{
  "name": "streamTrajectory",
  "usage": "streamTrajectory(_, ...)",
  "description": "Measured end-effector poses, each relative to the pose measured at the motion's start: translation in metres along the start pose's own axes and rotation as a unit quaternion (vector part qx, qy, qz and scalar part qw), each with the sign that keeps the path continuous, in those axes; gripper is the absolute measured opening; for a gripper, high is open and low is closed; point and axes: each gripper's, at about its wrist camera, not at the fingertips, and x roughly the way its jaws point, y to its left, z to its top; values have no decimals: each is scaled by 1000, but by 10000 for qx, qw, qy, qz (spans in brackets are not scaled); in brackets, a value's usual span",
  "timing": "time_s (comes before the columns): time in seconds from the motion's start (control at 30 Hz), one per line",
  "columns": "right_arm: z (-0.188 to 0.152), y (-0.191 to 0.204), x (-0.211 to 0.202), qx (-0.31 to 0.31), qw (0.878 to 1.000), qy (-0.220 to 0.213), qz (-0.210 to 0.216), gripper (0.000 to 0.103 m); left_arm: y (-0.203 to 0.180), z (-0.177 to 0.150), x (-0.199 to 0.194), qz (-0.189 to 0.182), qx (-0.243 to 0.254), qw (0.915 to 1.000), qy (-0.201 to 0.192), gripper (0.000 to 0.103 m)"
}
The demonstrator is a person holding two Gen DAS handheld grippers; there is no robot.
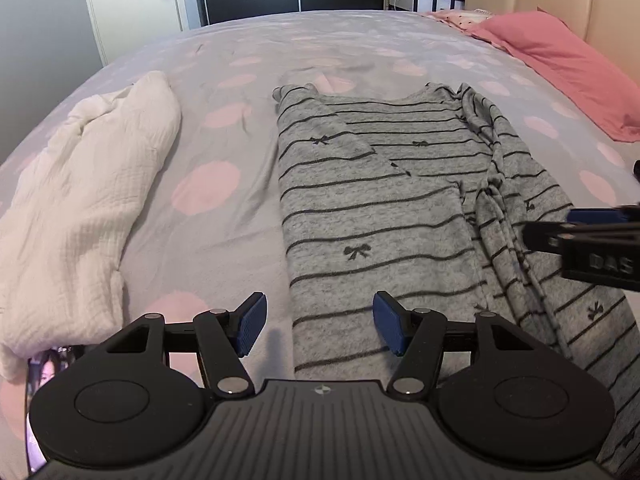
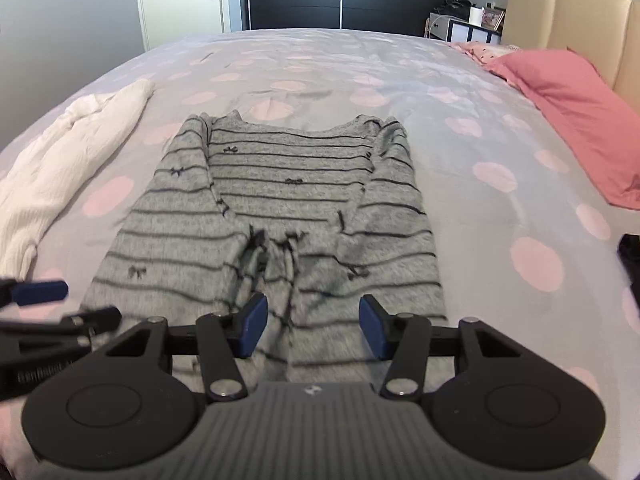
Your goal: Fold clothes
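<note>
1. Lying flat on the bed's grey cover with pink dots [image 1: 224, 92], neckline toward the far side, is the grey knit top with thin dark stripes and small bow prints [image 1: 372, 200].
2. Its left sleeve is folded across the chest; the right sleeve is bunched in a loose twisted ridge along the right part of the body.
3. Left tool [image 1: 319, 326]: blue-padded jaws stand apart and released, nothing between them. It hangs over the top's near-left hem corner; contact with the cloth cannot be judged.
4. Right tool [image 2: 313, 327]: jaws apart, not gripping. It sits above the lower middle of the top, near the bunched sleeve end; the fabric below is blurred, so touching or clear is uncertain.
5. A crumpled white crinkle-cotton garment [image 1: 80, 208] lies on the cover left of the top, apart from it.
6. A coral-pink pillow [image 1: 568, 76] rests at the right, against the beige padded headboard [image 2: 576, 28].
</note>
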Motion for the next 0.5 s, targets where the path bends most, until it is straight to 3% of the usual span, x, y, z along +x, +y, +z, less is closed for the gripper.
streamTrajectory(0.17, 11, 8, 18, 81, 10000, -12, 29, 53, 1, 1, 7, -8, -28, 9999, 103, 57)
streamTrajectory(0.27, 16, 12, 30, 128, 9999, 74, 22, 47, 2, 0, 10, -8, -12, 9999, 163, 57)
streamTrajectory(0.37, 17, 18, 43, 2, 9996, 261, -48, 32, 2, -1, 12, 0, 54, 9998, 198, 57)
streamTrajectory(0.4, 17, 19, 47, -35, 9994, 335, -126, 22, 2, -2, 13, -5, 66, 9998, 207, 57)
streamTrajectory(0.5, 19, 19, 51, 29, 9991, 389, -176, 10, 3, -1, 14, -41, 26, 9997, 243, 57)
